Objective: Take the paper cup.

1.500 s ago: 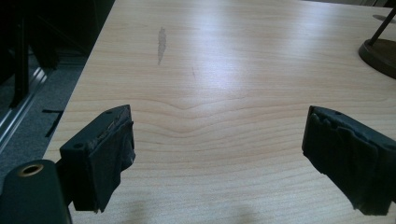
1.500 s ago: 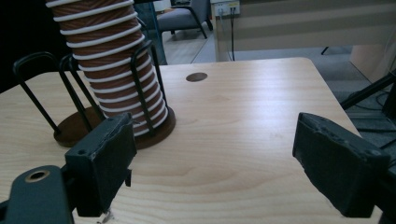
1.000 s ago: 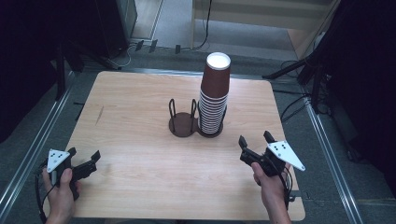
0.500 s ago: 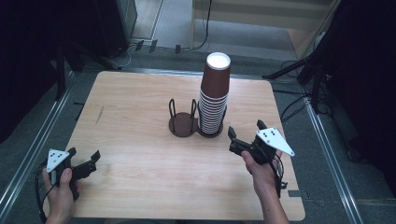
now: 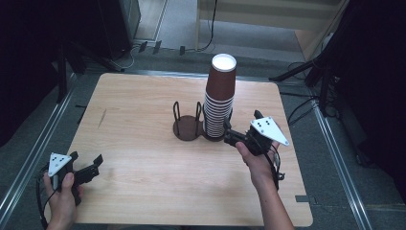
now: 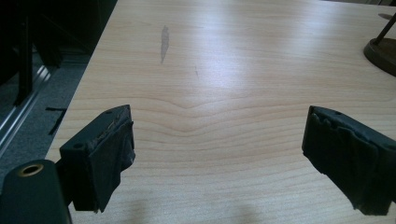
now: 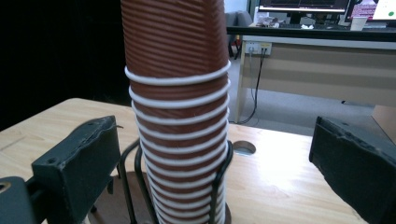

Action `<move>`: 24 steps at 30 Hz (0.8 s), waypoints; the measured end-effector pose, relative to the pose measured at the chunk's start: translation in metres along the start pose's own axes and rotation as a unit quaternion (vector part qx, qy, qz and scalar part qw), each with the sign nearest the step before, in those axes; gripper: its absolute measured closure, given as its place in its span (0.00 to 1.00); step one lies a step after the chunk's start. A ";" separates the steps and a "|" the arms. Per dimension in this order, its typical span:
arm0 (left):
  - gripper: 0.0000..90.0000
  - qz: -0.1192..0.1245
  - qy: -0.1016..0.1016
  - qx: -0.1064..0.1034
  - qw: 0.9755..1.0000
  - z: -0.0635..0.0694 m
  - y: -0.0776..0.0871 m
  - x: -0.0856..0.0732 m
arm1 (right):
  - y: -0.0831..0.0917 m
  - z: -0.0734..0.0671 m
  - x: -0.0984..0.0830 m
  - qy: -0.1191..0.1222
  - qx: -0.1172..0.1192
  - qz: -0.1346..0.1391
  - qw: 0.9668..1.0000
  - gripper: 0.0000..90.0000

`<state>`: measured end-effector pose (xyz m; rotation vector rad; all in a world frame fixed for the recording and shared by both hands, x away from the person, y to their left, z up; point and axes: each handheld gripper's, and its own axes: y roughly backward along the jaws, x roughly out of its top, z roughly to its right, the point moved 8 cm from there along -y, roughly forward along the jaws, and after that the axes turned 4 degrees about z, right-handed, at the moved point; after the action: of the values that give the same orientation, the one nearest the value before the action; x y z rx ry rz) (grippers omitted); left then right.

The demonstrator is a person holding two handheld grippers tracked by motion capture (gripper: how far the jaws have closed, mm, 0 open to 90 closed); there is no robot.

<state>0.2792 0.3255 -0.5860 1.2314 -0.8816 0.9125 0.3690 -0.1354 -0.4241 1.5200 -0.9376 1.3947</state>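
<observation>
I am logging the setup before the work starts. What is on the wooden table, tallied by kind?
Stack of brown ribbed paper cups with white rims: 1
Dark round wire cup holders: 2, one empty, one under the stack
Black hand-held grippers: 2, left, right
Total: 5

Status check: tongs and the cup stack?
Right tongs open, lined up on cup stack, no contact. Left tongs open, empty, over table. Stack sits in wire holder; its black wires flank the lower cups.
</observation>
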 end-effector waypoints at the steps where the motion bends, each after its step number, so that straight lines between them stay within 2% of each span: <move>1: 0.11 0.000 0.000 0.003 1.000 0.000 0.000 0.000 | -0.003 -0.001 0.001 -0.001 0.001 -0.001 1.000 0.02; 10: 0.11 -0.001 0.000 0.001 1.000 0.000 -0.001 0.000 | -0.020 -0.011 0.018 -0.004 -0.001 0.010 1.000 0.01; 13: 0.11 -0.003 -0.001 0.000 1.000 0.000 -0.001 0.000 | -0.030 -0.018 0.025 0.006 -0.001 0.011 1.000 0.00; 19: 0.11 -0.002 0.001 0.000 1.000 0.000 -0.001 0.000 | -0.048 -0.022 0.028 0.003 -0.015 0.004 1.000 0.00; 21: 0.11 -0.002 0.001 0.000 1.000 0.000 -0.001 0.000 | -0.054 -0.022 0.029 0.003 -0.027 0.002 1.000 0.00; 24: 0.11 -0.003 0.001 0.000 1.000 0.000 -0.001 0.000 | -0.063 -0.019 0.030 -0.011 -0.037 -0.001 0.999 0.00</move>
<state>0.2796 0.3253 -0.5865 1.2316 -0.8753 0.9084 0.4235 -0.0942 -0.3999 1.4843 -0.9909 1.3298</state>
